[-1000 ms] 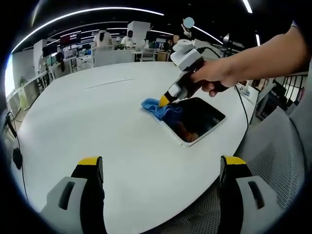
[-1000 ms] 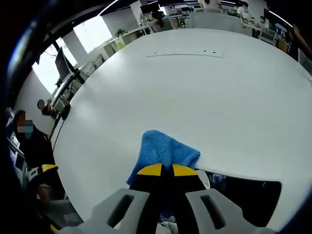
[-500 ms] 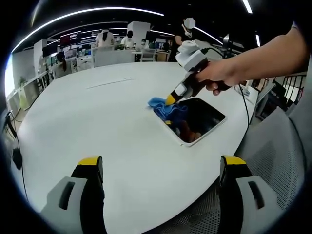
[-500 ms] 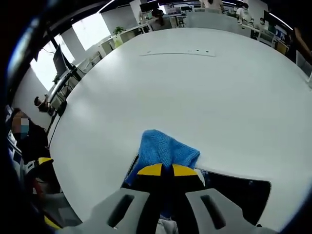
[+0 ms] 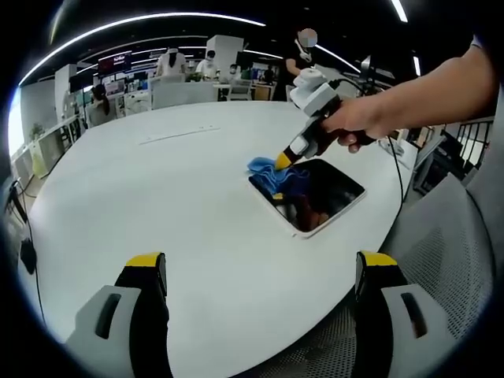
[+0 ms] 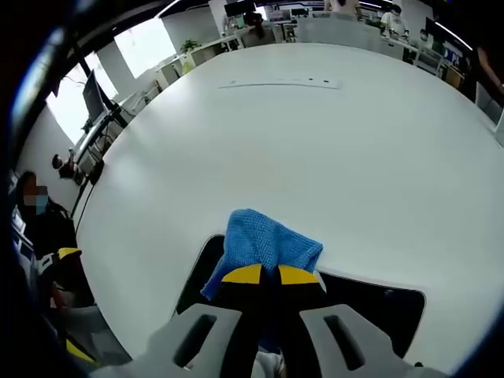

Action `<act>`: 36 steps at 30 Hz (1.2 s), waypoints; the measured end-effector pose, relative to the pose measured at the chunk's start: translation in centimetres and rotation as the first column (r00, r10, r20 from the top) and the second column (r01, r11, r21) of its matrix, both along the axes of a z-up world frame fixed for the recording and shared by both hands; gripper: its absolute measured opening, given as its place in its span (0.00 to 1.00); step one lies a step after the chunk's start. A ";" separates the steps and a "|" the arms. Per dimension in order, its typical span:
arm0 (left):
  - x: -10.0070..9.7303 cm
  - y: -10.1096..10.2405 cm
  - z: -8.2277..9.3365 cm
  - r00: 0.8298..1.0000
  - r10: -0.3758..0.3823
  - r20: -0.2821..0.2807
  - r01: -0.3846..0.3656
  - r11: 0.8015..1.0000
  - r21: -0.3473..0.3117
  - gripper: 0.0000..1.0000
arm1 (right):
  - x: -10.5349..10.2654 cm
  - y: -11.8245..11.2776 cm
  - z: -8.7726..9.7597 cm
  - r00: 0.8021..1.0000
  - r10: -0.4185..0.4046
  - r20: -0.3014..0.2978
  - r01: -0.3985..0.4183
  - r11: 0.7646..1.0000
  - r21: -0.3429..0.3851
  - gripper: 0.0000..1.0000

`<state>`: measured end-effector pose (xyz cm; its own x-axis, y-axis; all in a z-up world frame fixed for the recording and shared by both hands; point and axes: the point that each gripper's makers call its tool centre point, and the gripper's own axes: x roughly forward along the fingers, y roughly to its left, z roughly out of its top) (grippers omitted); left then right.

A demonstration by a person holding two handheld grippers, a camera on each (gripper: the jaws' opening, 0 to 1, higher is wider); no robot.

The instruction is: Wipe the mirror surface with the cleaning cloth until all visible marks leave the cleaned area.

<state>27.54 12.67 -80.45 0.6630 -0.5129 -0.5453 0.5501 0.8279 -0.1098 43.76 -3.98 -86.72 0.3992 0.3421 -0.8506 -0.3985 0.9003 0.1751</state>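
The right tool (image 6: 263,275), jaws closed on the blue microfibre cleaning cloth (image 6: 264,244), presses it onto the far corner of the dark rectangular white-framed mirror (image 5: 315,193) lying flat on the white round tabletop (image 5: 157,205). The left tool (image 5: 260,268) hangs wide open and empty near the tabletop edge. Wiping appears partly done: most of the glass remains uncovered, and marks cannot be judged from these views.

Large white round table (image 5: 157,197), grey mesh chair (image 5: 449,236), office desks (image 5: 181,90) behind, ceiling lights (image 5: 142,20)

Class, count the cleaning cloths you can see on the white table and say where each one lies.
1: a blue cloth pinched in the right claw, resting on the mirror's corner. Nothing suggests another is hidden.
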 end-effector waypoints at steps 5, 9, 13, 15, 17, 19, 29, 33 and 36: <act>-0.1 -0.1 0.0 1.000 -0.003 -0.001 0.003 1.000 0.001 0.99 | 0.0 -0.7 0.0 1.000 -0.010 -0.004 0.010 1.000 -0.003 0.00; 0.0 -0.1 -0.1 1.000 -0.005 -0.001 0.005 1.000 0.002 0.99 | 0.0 -0.6 0.0 1.000 -0.014 -0.002 0.014 1.000 -0.003 0.00; 0.0 -0.1 -0.1 1.000 -0.004 -0.001 0.004 1.000 0.001 0.99 | 0.1 -0.6 0.0 1.000 -0.015 0.002 0.015 1.000 -0.004 0.00; 0.0 -0.1 0.0 1.000 -0.002 0.000 0.002 1.000 0.001 0.99 | 0.1 -0.6 0.0 1.000 -0.016 0.000 0.016 1.000 -0.003 0.00; 0.0 -0.1 0.0 1.000 -0.002 0.000 0.002 1.000 0.002 0.99 | 0.1 -0.6 -0.1 1.000 -0.017 0.002 0.017 1.000 -0.003 0.00; 0.0 0.0 -0.1 1.000 -0.001 0.001 0.001 1.000 0.003 0.99 | 0.1 -0.6 -0.1 1.000 -0.020 0.007 0.020 1.000 -0.003 0.00; 0.0 0.1 -0.1 1.000 0.001 -0.002 -0.001 1.000 0.009 0.99 | -0.7 -0.6 0.0 0.999 -0.042 0.009 0.042 0.999 0.000 0.00; 0.0 0.0 -0.2 1.000 -0.002 -0.003 0.002 1.000 0.011 0.99 | -1.4 -0.6 0.0 0.999 -0.040 0.010 0.040 0.999 -0.002 0.00; -0.1 0.0 -0.2 1.000 -0.003 -0.005 0.003 1.000 0.012 0.99 | -2.0 -0.6 0.0 0.999 -0.042 0.013 0.042 0.999 -0.002 0.00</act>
